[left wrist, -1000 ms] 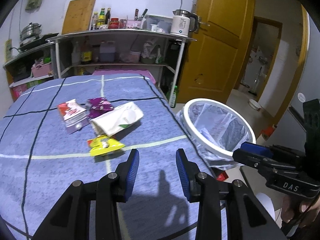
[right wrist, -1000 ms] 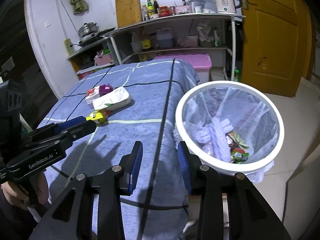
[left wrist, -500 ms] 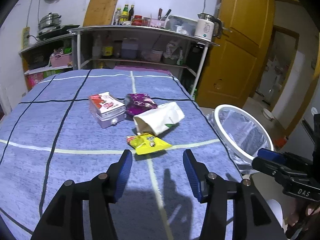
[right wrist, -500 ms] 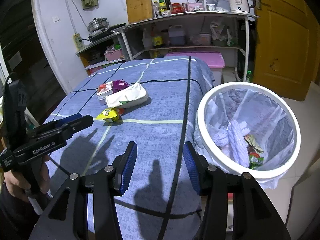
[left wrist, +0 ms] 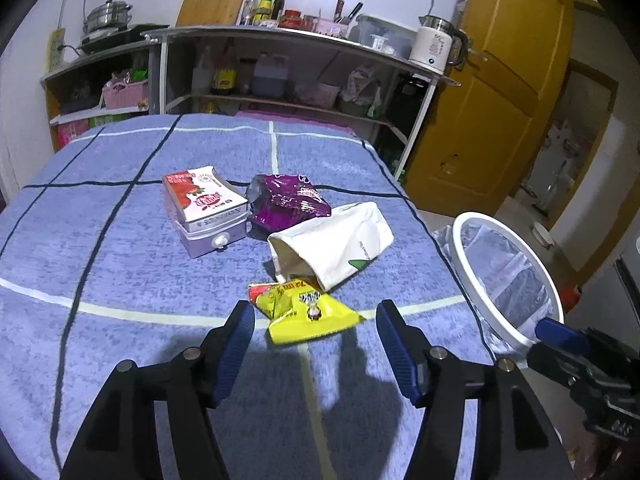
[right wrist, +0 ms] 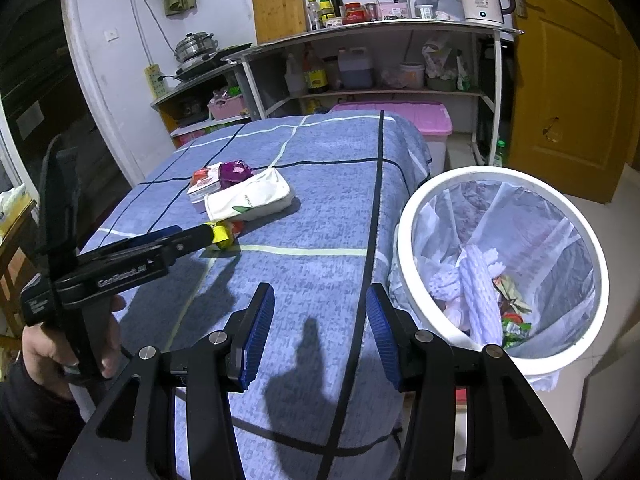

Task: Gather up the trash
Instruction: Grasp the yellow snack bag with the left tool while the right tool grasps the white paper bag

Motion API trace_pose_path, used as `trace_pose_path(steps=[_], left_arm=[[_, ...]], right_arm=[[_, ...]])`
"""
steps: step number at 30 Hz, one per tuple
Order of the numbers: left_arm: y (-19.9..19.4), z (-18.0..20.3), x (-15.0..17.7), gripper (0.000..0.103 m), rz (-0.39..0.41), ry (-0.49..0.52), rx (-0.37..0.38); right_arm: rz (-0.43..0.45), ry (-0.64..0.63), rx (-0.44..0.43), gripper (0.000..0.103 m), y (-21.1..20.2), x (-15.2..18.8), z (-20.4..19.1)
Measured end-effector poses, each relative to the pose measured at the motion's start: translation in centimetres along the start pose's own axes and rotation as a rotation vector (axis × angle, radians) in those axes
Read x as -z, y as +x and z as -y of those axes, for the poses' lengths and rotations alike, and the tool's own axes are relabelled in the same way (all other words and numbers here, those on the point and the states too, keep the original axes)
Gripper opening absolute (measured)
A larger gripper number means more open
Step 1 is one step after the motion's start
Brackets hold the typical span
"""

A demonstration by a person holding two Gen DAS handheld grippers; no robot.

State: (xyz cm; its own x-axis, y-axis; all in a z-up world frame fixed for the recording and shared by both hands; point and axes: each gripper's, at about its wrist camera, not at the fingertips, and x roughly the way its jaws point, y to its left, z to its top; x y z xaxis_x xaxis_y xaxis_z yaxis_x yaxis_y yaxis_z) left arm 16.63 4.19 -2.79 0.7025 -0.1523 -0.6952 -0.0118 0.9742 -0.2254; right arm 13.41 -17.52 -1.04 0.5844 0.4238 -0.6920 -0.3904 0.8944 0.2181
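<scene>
A yellow snack wrapper [left wrist: 306, 314] lies on the blue tablecloth, just ahead of my open left gripper [left wrist: 314, 340], between its fingers' line. Behind it lie a white pouch [left wrist: 336, 246], a purple wrapper [left wrist: 286, 202] and a pink-and-lilac carton [left wrist: 204, 208]. The same pile shows in the right wrist view, with the white pouch [right wrist: 250, 200] in front. My right gripper [right wrist: 318, 326] is open and empty over the table's right edge. The white-rimmed bin [right wrist: 504, 268] with a liner holds several pieces of trash, right of the table.
The table [left wrist: 120, 264] has a checked blue cloth. Metal shelves [left wrist: 280, 76] with bottles, a kettle and a cutting board stand behind it. A pink storage box [right wrist: 404, 118] sits on the floor. A yellow door [left wrist: 492, 112] is at the right.
My left gripper has swung left and moved forward toward the yellow wrapper and opened wider. My right gripper has opened wider and drawn back a little from the bin.
</scene>
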Motion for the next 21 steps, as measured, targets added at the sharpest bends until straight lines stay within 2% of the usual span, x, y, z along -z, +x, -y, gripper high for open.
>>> trace_pose_path(steps=[6,8,21], left_arm=[[2.2,-0.1,-0.4,0.061,-0.041,-0.013,-0.029],[2.7,-0.2,-0.2,0.050,-0.059,-0.013,-0.038],[-0.2,-2.8,0.6,0.048,-0.010,-0.023,-0.056]], right_arm=[[-0.004,0.004,0.001,0.049,0.6,-0.5,0.3],[-0.007,0.005,-0.002,0.049,1.0,-0.8,0.4],[-0.017,-0.044,-0.053,0.049,3.9,-2.5,-1.5]])
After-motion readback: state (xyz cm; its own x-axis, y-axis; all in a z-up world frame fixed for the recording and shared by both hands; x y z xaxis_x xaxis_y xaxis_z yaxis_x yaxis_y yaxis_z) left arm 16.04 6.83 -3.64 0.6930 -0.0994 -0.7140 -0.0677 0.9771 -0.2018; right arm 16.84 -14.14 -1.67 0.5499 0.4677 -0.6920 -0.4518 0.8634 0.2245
